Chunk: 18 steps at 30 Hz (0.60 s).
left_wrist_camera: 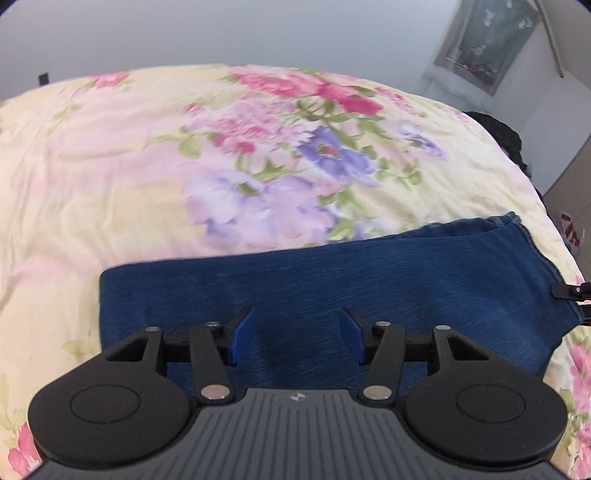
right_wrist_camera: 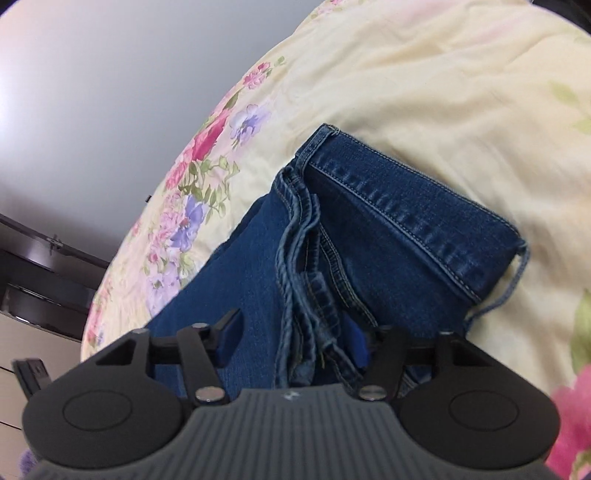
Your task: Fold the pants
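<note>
- The jeans (left_wrist_camera: pixel 369 288) lie folded into a long blue band on the floral bedspread (left_wrist_camera: pixel 147 166), near its front edge; in the left wrist view the band runs from a straight folded end at the left to the far end by the bedspread's right border.
- In the right wrist view the jeans (right_wrist_camera: pixel 369 229) show stacked stitched hems and seams, with a loose thread trailing from one corner onto the cream cloth of the bedspread (right_wrist_camera: pixel 424 74).
- The left gripper (left_wrist_camera: pixel 293 338) hangs over the jeans, its blue pads (left_wrist_camera: pixel 242 338) spread apart with only flat denim below them; nothing is pinched.
- The right gripper (right_wrist_camera: pixel 293 341) sits low over the bunched seams, jaws parted; denim folds rise between its pads (right_wrist_camera: pixel 356 343), but whether they press on the cloth I cannot tell.
- Beyond the bedspread stand a pale wall (left_wrist_camera: pixel 221 33) and a framed picture (left_wrist_camera: pixel 484 40); beside it, in the right wrist view, is dark furniture (right_wrist_camera: pixel 40 266).
</note>
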Each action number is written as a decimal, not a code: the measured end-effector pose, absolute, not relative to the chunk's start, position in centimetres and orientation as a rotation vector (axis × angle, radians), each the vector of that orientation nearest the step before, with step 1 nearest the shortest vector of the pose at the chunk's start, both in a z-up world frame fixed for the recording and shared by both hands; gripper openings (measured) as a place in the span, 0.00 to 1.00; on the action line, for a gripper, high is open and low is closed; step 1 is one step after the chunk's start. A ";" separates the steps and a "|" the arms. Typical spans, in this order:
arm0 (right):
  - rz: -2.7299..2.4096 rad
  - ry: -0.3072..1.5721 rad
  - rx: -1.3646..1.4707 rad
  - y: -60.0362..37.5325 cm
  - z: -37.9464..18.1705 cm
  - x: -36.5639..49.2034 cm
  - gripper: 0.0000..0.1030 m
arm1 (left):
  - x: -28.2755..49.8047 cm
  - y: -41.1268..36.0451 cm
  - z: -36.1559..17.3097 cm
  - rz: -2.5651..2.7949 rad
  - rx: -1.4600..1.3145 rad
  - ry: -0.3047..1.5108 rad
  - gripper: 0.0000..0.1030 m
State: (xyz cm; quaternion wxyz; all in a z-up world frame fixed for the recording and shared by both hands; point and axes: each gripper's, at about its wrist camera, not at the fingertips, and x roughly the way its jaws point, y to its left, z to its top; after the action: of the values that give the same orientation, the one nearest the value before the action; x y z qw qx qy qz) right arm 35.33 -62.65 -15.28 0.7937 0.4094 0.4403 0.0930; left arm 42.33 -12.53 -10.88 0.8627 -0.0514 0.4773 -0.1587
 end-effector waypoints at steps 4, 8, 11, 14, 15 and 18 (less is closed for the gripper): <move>0.195 0.926 0.936 -62.9 -16.1 35.9 0.18 | 42.5 -10.5 -11.8 -0.319 -0.183 1.006 0.58; 0.166 0.920 0.743 -61.0 -13.4 36.4 0.14 | 42.1 -9.3 -11.2 -0.310 -0.183 0.973 0.58; 0.131 0.911 0.460 -57.4 -9.5 36.9 0.11 | 41.7 -8.4 -10.3 -0.292 -0.176 0.924 0.58; 0.137 0.846 0.177 -53.0 -4.7 36.8 0.09 | 41.7 -7.2 -9.4 -0.270 -0.190 0.897 0.58; 0.141 0.820 0.115 -51.9 -3.4 36.7 0.09 | 41.7 -6.8 -9.2 -0.262 -0.194 0.887 0.58; 0.105 0.723 -0.103 -49.6 0.1 36.6 0.07 | 41.9 -5.7 -8.7 -0.247 -0.209 0.866 0.58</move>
State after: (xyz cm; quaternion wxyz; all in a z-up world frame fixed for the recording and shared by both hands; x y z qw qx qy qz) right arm 36.59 -49.58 0.13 0.9328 -0.0502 0.3533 0.0512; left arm 41.85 -5.71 -8.71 0.8950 -0.1010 0.4179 -0.1190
